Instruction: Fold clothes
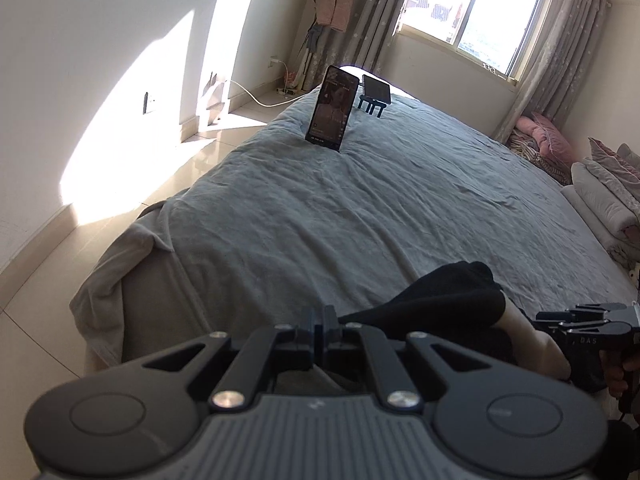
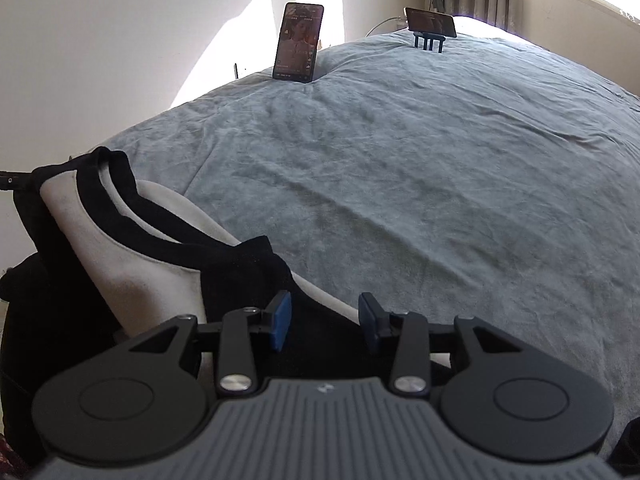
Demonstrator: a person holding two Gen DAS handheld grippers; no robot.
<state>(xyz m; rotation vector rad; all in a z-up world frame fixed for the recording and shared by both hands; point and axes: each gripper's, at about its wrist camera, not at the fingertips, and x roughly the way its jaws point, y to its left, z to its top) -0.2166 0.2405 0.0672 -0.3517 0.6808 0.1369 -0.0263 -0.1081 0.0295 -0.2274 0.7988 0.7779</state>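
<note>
Each camera sits on the back of a hand-held gripper and looks forward and a bit down, along its two fingers. The left gripper (image 1: 324,322) fills the bottom of the left wrist view, very close. Past it the camera looks over the grey bed (image 1: 320,208) to a window (image 1: 476,12) far ahead. The right wrist view looks past the right gripper (image 2: 326,326), also very close, over the same bed (image 2: 400,160). It sits lower and nearer the cover. Both views share the bed and the upright phone (image 1: 331,108) (image 2: 298,42) far ahead. The right gripper also shows at the right edge of the left view (image 1: 588,322).
</note>
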